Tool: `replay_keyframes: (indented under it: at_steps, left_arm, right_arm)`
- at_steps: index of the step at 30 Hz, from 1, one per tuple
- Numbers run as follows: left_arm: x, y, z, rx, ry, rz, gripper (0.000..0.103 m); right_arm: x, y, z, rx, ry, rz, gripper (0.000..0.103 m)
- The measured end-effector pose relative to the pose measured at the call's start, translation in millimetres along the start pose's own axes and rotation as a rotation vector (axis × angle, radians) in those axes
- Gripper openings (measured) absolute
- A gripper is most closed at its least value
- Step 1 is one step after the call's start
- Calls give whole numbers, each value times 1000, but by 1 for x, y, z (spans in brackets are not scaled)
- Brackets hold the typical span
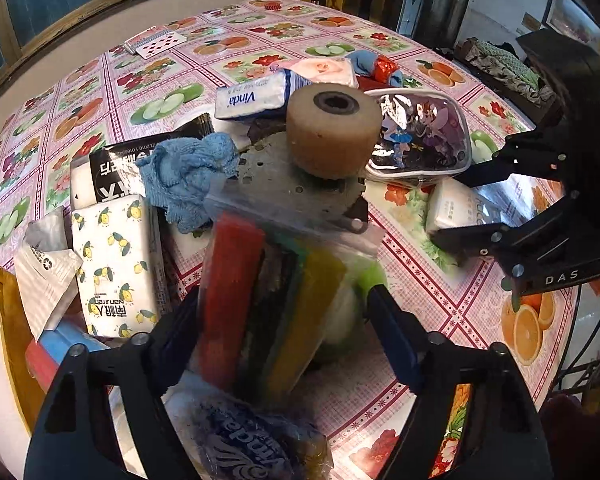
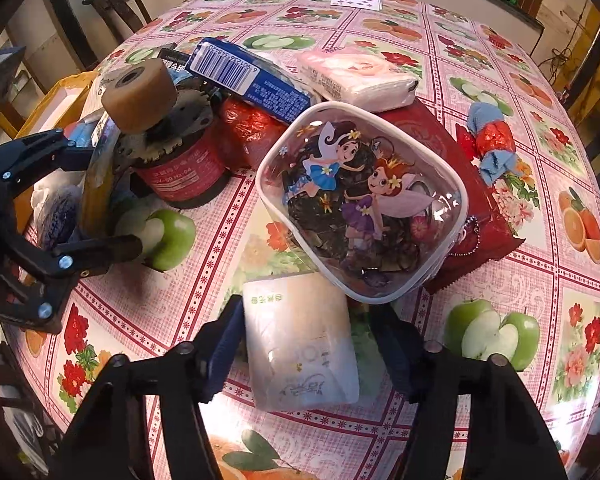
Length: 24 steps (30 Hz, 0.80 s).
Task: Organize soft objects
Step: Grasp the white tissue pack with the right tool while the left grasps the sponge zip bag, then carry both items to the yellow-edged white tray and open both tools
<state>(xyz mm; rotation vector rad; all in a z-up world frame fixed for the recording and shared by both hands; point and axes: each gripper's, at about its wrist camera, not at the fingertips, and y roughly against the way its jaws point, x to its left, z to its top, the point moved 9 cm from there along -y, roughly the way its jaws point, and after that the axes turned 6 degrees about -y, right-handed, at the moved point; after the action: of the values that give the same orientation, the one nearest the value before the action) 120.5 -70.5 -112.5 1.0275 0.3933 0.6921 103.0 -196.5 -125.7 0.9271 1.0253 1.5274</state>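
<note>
Right wrist view: right tool (image 2: 306, 344) spread around one white tissue pack (image 2: 300, 340), one fairy pouch (image 2: 364, 200) beyond.

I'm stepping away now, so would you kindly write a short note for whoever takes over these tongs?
Left tongs: open around a clear bag of coloured sponges, not visibly clamped.
Right tongs: open, straddling a white tissue pack flat on the tablecloth.
Nothing visibly sorted yet. Blue cloth, lemon tissue pack, Vinda pack and fairy pouch remain in the pile.
</note>
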Motion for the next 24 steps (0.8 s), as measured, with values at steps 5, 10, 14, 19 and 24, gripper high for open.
replay_keyframes:
  at_steps: [5,10,14,19,24]
  left_arm:
    - [-1,-1,-2,-2,-4,-6,74]
    - [-2,-2,1,-4,3,-17,74]
    - [-3,-4,2,6,5,-17,74]
    - [0,-6,0,21,10,5,55]
    - [5,-3,-1,18,49,16,47]
  right_arm:
    - [-8,1,-5,3,-16,-6,57]
    - [-9,0,-6,21,-13,-41,57]
    - [-8,1,-9,44,-5,-37,57]
    - [-8,3,-15,44,-27,-33,57]
    - [-3,5,-17,27,-25,-39,52]
